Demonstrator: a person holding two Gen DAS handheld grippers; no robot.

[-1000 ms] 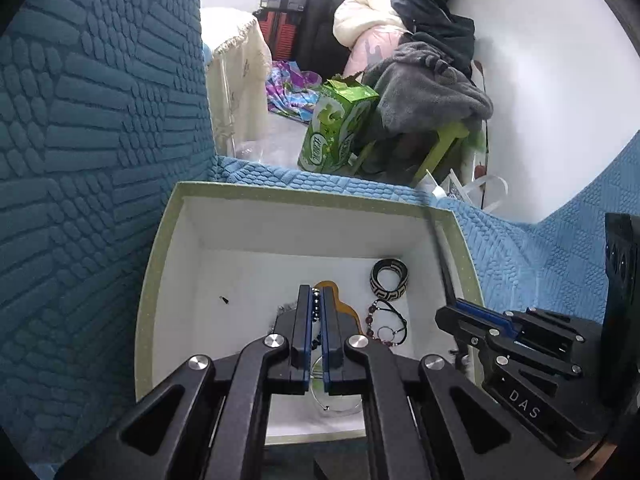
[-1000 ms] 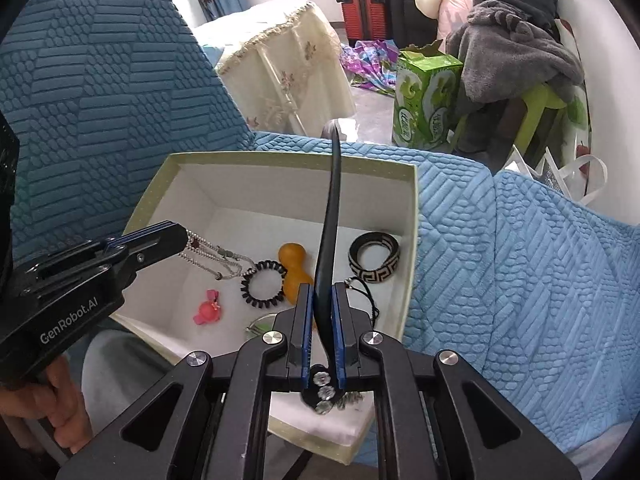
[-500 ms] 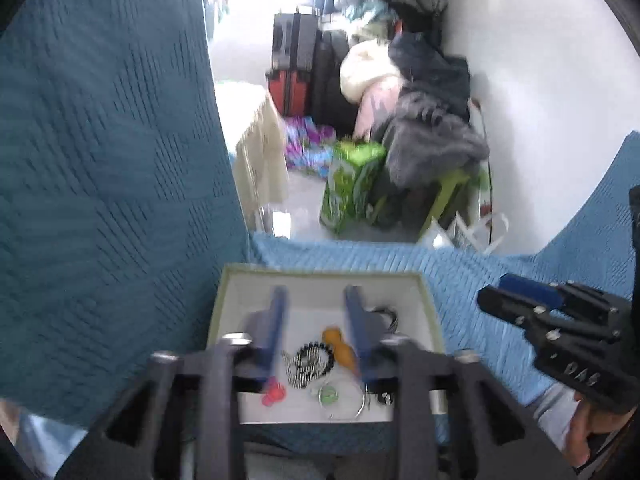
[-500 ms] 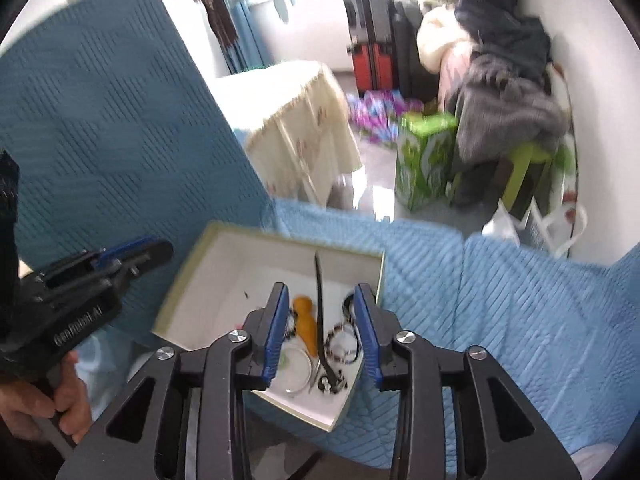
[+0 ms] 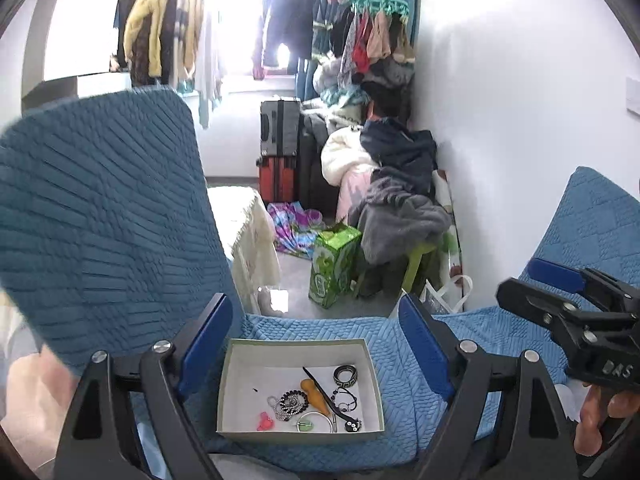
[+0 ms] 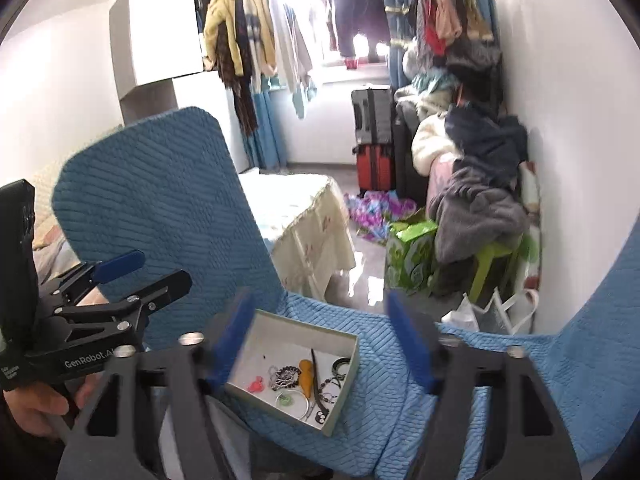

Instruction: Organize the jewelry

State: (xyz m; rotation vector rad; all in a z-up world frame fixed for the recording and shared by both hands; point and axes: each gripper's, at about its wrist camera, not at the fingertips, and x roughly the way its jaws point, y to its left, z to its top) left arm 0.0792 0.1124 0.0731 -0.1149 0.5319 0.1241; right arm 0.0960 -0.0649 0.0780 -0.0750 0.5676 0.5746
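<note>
A white open box [image 5: 240,364] with a green rim lies on a blue quilted seat cover. It holds jewelry: a black hair stick [image 5: 322,392], an orange piece [image 5: 314,394], a patterned bangle [image 5: 345,374], a beaded bracelet [image 5: 294,400], a silver ring bangle [image 5: 316,420] and a pink piece [image 5: 264,422]. The box also shows in the right wrist view [image 6: 264,328]. My left gripper [image 5: 316,344] is open and empty, well above the box. My right gripper [image 6: 324,340] is open and empty, also raised.
Blue quilted cushions [image 5: 100,220] rise at the left and right. Beyond are a green carton [image 5: 334,264], a lace-covered table [image 5: 248,236], suitcases [image 5: 280,160], piled clothes [image 5: 400,208] and a white wall.
Both grippers opened, let go of the necklace and the hair stick into the box, and pulled back and up far from it.
</note>
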